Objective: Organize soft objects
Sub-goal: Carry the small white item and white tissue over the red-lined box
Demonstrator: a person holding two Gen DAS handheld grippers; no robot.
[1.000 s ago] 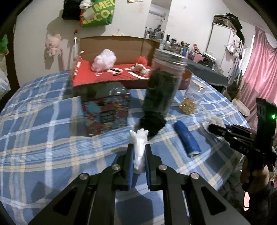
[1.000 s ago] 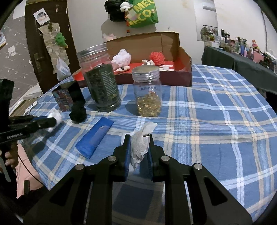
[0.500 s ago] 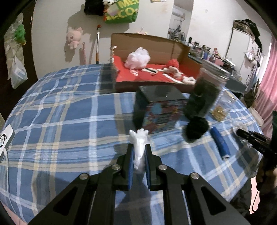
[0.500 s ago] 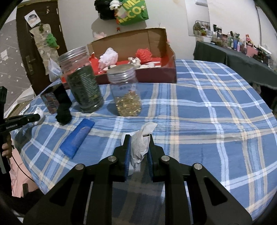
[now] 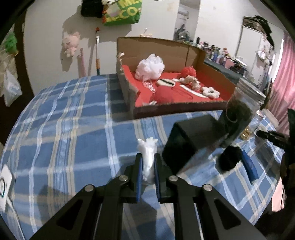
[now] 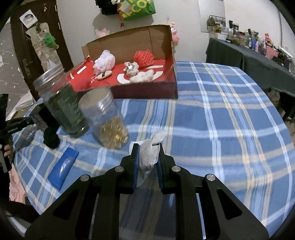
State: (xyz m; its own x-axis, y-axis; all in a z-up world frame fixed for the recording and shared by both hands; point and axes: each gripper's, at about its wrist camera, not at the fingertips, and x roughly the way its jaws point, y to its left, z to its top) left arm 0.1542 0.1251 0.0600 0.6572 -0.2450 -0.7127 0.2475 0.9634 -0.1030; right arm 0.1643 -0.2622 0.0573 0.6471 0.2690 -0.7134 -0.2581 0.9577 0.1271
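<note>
Left wrist view: blue plaid tablecloth (image 5: 60, 125) over a round table, pale wall behind with a pink plush toy (image 5: 71, 43) and a green bag (image 5: 122, 13) hanging, pink curtain (image 5: 284, 83) at far right. Open cardboard box (image 5: 127, 86) with red lining toward the far side, holding a white mesh pouf (image 5: 151, 67), a red pouf (image 5: 189, 71) and small pale fluffy pieces. Nearer, black box (image 5: 186, 142), dark-filled glass jar (image 5: 239, 118), black fuzzy ball (image 5: 229, 158) and a blue pouch (image 5: 249, 164), all standing between gripper and table edge at right. Left gripper (image 5: 147, 166) clamped narrowly on a white fluffy piece (image 5: 148, 157), raised above the cloth. Right wrist view: same cloth (image 6: 212, 120), dark door (image 6: 24, 55) at left, cluttered dark-draped side table (image 6: 245, 53) at right. Jar of golden beads (image 6: 107, 121) just ahead, beside the dark jar (image 6: 62, 103); red-lined box (image 6: 147, 90) beyond. Right gripper (image 6: 147, 160) pinching a crumpled white tissue (image 6: 149, 153), off the cloth.
</note>
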